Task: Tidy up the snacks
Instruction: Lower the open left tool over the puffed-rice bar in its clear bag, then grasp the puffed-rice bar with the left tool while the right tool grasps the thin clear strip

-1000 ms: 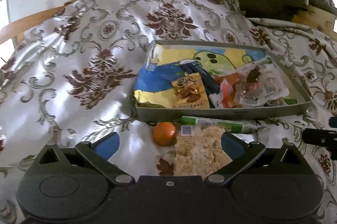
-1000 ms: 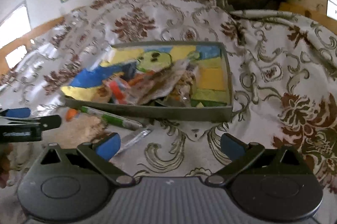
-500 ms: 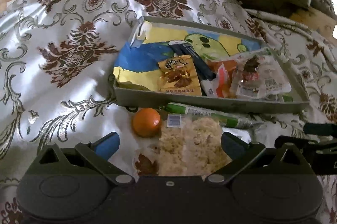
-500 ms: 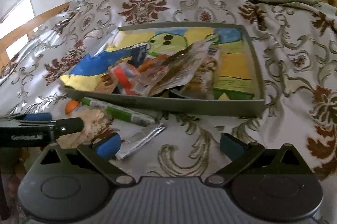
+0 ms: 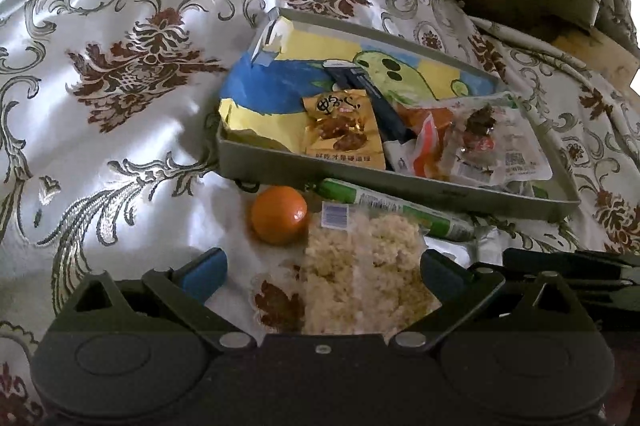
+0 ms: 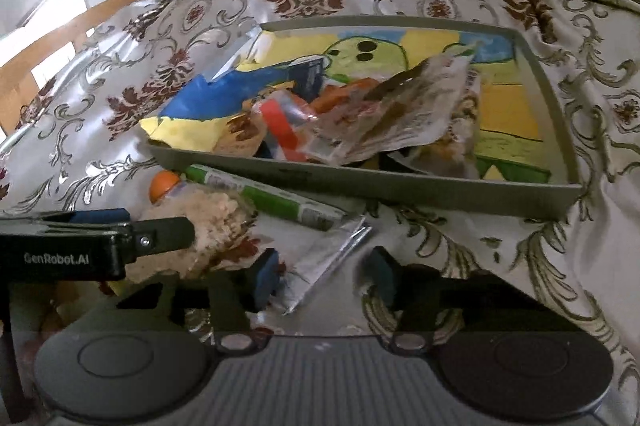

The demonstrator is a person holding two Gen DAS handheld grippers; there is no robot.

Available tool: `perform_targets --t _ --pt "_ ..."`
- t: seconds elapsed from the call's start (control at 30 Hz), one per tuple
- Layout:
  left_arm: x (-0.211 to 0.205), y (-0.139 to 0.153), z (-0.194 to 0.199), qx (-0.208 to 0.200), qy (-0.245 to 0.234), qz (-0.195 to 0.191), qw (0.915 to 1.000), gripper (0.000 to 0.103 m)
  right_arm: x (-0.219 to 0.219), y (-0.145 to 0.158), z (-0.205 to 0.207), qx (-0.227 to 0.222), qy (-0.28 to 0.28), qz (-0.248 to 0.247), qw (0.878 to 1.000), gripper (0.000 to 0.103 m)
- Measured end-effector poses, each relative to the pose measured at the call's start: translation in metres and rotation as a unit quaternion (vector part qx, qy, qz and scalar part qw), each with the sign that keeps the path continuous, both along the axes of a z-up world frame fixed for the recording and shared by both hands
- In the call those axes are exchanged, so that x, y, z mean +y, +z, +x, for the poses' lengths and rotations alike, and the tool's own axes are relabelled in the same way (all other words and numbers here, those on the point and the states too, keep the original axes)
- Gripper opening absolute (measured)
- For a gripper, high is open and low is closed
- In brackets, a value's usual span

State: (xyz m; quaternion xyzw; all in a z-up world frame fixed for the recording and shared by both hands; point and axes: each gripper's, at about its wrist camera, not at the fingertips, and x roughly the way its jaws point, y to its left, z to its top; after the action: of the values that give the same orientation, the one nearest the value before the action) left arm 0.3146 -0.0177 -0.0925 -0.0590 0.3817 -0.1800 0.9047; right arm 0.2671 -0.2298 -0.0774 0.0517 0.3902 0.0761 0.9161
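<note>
While four snacks lie loose on the bed: both grippers poised, nothing held.

Item 1, silver foil packet [image 6: 326, 258], on the bedspread [image 5: 120, 153] just off the tray's near wall; right gripper [image 6: 324, 276] straddles its near end, fingers [image 6: 266, 278] part-closed but not visibly touching it. Judged the step in hand: drop low, pinch across the flat width, lift clear of the wall. Item 2, rice-crisp bar [image 5: 366, 274], clear-wrapped, between the spread fingers of the left gripper [image 5: 322, 268]; take it by its long edges, lightly, as it looks crumbly. Item 3, green tube [image 5: 394, 214], lying along the near wall, touching the bar's far end. Item 4, orange [image 5: 280, 214], beside the bar; likely to roll. Destination: grey tray [image 5: 400, 187], already crowded at its right, open at its left.
</note>
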Motion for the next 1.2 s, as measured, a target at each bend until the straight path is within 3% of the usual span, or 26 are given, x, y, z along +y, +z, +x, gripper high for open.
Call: perform_targets --t 0.17,0.37,0.53,0.67,1.0,1.2 --pt "-0.004 -0.001 0.001 0.026 -0.025 -0.008 0.9993 0.102 -0.006 0.000 0.001 0.024 -0.022 0.041 0.999 0.042" --pt "-0.011 -0.003 -0.005 0.012 -0.035 0.016 0.9992 0.102 -0.027 -0.006 0.002 0.043 -0.047 0.109 0.992 0.041" --pt "-0.014 -0.004 -0.007 0.008 -0.034 0.021 0.9992 0.102 -0.020 -0.004 0.000 0.043 -0.034 0.081 0.995 0.036" --pt "-0.026 -0.007 -0.012 -0.007 -0.055 0.067 0.9962 0.101 -0.015 -0.002 -0.003 0.044 -0.033 0.067 0.996 0.029" --pt "-0.027 0.000 -0.014 -0.017 -0.056 0.063 0.9963 0.084 -0.011 -0.001 -0.003 0.039 -0.027 0.049 0.998 0.029" --pt "-0.033 0.001 -0.019 -0.023 -0.063 0.090 0.9937 0.078 -0.007 0.000 -0.005 0.038 -0.023 0.036 0.998 0.027"
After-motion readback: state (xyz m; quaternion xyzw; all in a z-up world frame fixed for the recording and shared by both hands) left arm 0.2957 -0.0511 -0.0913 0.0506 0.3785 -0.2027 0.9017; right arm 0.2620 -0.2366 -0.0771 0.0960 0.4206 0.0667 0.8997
